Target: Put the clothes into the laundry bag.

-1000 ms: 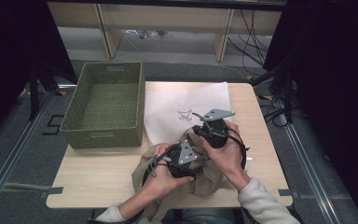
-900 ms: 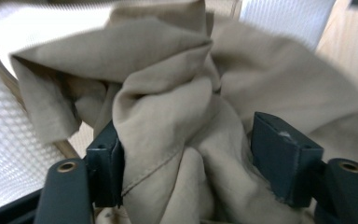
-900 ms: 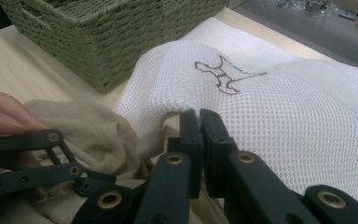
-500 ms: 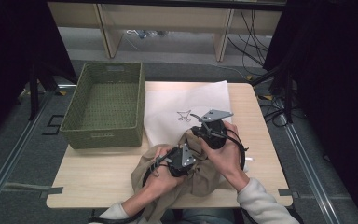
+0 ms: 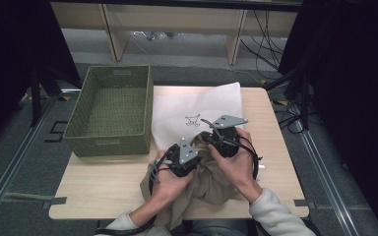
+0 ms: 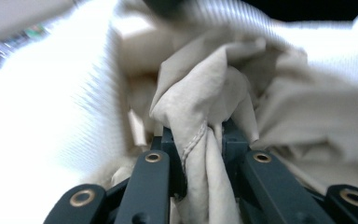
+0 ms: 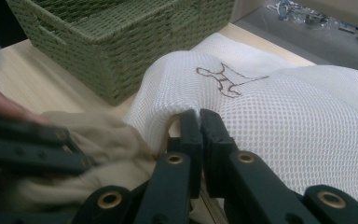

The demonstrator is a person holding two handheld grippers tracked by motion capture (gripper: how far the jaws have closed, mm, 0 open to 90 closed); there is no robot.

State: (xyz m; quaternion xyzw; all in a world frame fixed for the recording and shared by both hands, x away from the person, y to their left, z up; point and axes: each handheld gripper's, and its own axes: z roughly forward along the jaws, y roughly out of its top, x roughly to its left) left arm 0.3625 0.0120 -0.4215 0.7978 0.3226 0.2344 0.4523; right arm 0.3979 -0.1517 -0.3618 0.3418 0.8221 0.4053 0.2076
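Your left gripper (image 5: 191,164), whose jaws have just been closing, pinches a fold of the beige garment (image 6: 200,107) bunched at the table's (image 5: 103,191) near edge. Your right gripper (image 7: 199,122) is clamped on the white mesh bag's (image 7: 279,116) rim, just right of the green basket (image 5: 110,105).

I'm seeing a soft, matt beige cloth (image 6: 200,107), creased and stitched along one seam. The white bag (image 7: 279,121) is looking like fine mesh netting. The basket (image 5: 109,110) is showing rough green weave, the desk (image 5: 103,184) smooth pale wood.
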